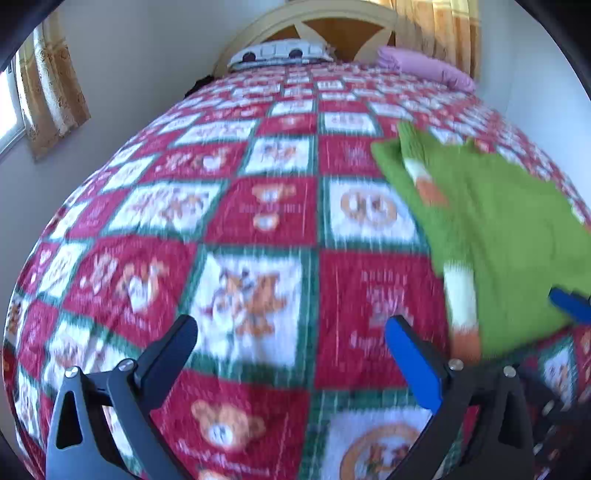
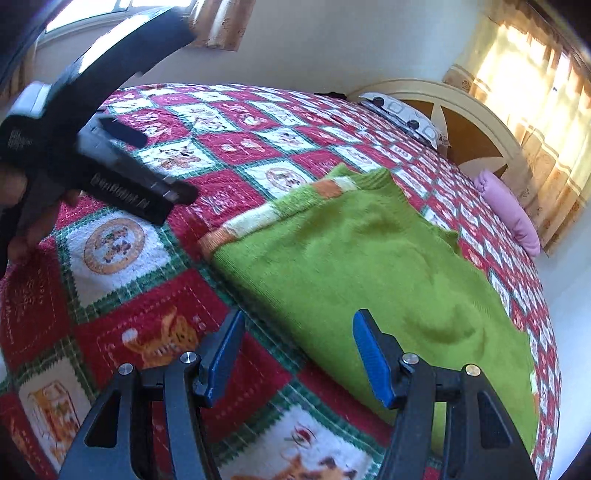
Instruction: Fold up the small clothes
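Note:
A small green knitted sweater [image 2: 369, 266] lies flat on the bed, one sleeve with white and orange stripes [image 2: 258, 218] folded along its left edge. It also shows in the left wrist view [image 1: 498, 229] at the right. My right gripper [image 2: 299, 350] is open and empty, just above the sweater's near left edge. My left gripper [image 1: 291, 350] is open and empty over the bare quilt, left of the sweater. The left gripper's body [image 2: 110, 162] shows at the upper left of the right wrist view. A blue fingertip of the right gripper [image 1: 570, 304] shows at the sweater's near edge.
The bed is covered by a red, white and green patchwork quilt [image 1: 258, 214]. A patterned pillow [image 1: 280, 53] and a pink pillow [image 1: 424, 66] lie by the wooden headboard [image 1: 332, 29]. Walls and curtained windows surround the bed.

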Available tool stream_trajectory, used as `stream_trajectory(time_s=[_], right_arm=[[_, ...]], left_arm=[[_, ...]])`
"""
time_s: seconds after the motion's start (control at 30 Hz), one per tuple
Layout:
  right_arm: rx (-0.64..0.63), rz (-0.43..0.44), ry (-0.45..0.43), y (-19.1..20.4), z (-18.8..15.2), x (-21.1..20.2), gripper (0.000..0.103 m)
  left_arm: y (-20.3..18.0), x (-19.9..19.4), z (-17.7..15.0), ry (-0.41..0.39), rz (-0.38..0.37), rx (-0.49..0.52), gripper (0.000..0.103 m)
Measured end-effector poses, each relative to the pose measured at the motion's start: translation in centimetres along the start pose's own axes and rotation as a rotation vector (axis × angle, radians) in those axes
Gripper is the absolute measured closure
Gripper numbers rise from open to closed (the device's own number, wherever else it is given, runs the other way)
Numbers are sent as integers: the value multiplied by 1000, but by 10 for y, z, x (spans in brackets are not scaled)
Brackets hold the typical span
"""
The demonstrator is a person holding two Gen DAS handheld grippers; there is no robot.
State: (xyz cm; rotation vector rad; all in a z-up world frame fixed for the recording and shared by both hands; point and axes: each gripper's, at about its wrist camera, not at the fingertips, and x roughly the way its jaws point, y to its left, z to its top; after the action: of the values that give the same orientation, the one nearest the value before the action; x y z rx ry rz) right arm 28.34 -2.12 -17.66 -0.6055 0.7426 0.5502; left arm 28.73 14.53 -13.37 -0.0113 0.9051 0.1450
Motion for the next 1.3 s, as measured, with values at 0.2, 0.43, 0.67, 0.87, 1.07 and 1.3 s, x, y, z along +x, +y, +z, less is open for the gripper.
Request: stream_trajectory(time_s=[0.2,0.43,0.67,0.87,1.07,1.3], right_arm=[[-27,-32,-28,12,9,4,42],[-50,-58,-57,25,23,10,42],[-52,-60,-73,30,23,14,47],[-55,-29,-77,31,29,14,78],[6,30,-94,20,32,7,95],[164,89,-163,-20,25,-27,96]], left_arm=[[3,8,37,-33,-143,-73,0],[-34,34,74,-47,-223,-14,0],[-57,66,100,-4,-320,-14,0],[-60,92,111,48,-372,-30,54],[-58,91,116,108,-476,-77,89],[-60,63,129,93,-505,-147,90]])
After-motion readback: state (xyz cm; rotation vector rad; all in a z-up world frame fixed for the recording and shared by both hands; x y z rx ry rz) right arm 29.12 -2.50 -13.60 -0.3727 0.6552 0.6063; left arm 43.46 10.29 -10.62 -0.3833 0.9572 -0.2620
